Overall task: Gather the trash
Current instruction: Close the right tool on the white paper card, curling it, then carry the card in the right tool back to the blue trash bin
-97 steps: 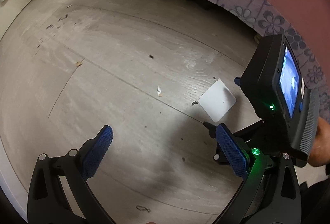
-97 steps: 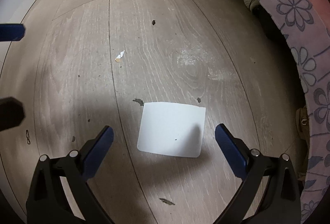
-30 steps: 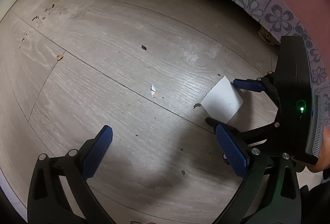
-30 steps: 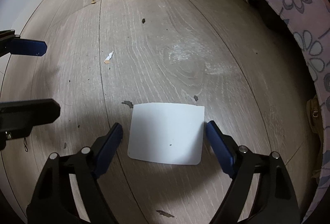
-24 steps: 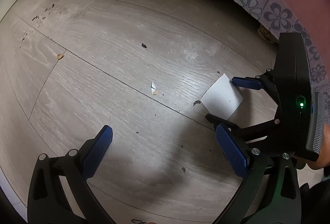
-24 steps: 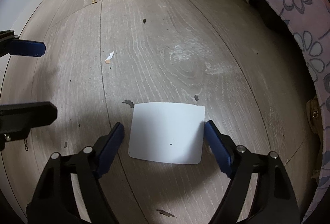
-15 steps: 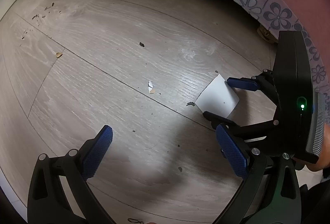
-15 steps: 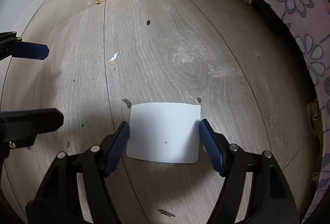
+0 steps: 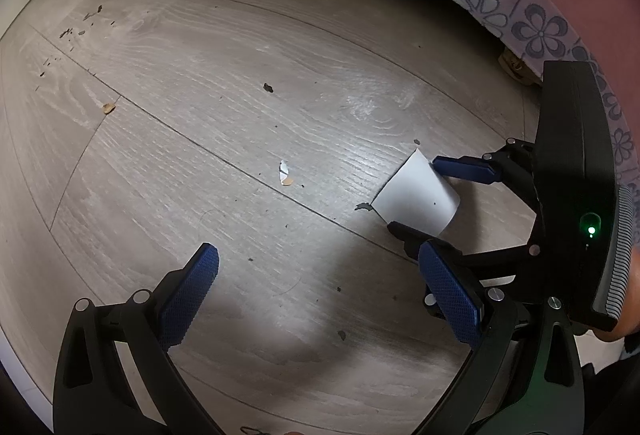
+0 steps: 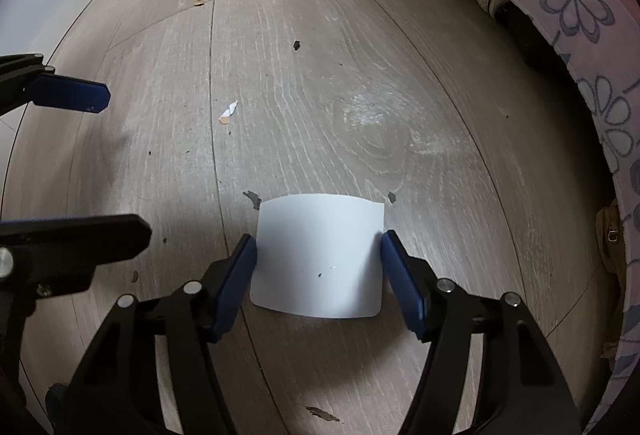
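The right hand-held gripper (image 10: 318,263) is closing on a white card (image 10: 318,255) lying on the floor (image 10: 320,95) (pads touching both edges, card bowing); the left hand-held gripper (image 9: 320,283) is hanging spread nearby.

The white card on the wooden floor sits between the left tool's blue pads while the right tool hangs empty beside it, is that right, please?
Not quite: the white card sits between the closing right tool pads, as the right wrist view shows. The left tool is the empty one.

The right claw (image 10: 318,253), wide apart earlier, is closing onto the white card (image 10: 318,255), now bowed between its pads.
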A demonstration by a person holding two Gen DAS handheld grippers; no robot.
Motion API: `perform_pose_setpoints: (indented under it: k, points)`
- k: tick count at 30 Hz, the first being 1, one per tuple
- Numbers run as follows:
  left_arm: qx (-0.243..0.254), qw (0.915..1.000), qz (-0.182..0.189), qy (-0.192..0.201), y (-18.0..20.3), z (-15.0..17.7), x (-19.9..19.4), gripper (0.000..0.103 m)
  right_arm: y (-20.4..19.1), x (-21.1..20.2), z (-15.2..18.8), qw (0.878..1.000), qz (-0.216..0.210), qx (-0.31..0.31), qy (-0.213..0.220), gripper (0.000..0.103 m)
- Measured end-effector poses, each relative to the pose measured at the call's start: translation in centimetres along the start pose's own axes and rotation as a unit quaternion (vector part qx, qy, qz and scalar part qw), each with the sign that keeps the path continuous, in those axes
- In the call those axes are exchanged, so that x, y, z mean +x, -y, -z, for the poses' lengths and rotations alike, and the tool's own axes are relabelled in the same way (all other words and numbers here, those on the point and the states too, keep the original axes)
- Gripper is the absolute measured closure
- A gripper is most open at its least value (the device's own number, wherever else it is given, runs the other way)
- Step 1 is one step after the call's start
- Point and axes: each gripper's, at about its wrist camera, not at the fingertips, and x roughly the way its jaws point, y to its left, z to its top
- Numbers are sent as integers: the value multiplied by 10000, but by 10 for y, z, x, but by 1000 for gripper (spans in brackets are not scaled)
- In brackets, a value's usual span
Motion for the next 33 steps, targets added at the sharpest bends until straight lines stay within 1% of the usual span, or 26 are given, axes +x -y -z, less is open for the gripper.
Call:
perform_pose_setpoints:
  k: [4, 5, 11, 16, 19, 22, 25, 33]
  points:
    - [5, 10000, 0, 10, 3, 0, 0, 6, 0, 0, -1, 10000, -6, -13, -8, 42]
    - [7, 10000, -1, 8, 4, -1, 0, 6, 0, 0, -2, 10000, -29, -6, -7, 44]
    - [2, 10000, 13, 8, 6, -1, 0, 6, 0, -1, -6, 9999, -128, -26, -54, 57]
    - [4, 10000, 4, 31, 6, -1, -3, 6, -1, -3, -9, 9995, -281, -31, -107, 73]
    - [16, 10000, 0, 41, 5, -2, -5, 6, -6, -4, -10, 9992, -348, -105, -150, 80]
    - [58, 10000, -22, 54, 5, -2, -8, 6, -10, -4, -12, 9991, -368, -101, -199, 83]
    - [63, 9999, -42, 74, 3, -2, -11, 6, -12, -8, -14, 9992, -344, -124, -160, 85]
    - [-19, 9999, -61, 89, 8, -2, -24, 6, -14, -31, -17, 9990, -334, -247, -149, 87]
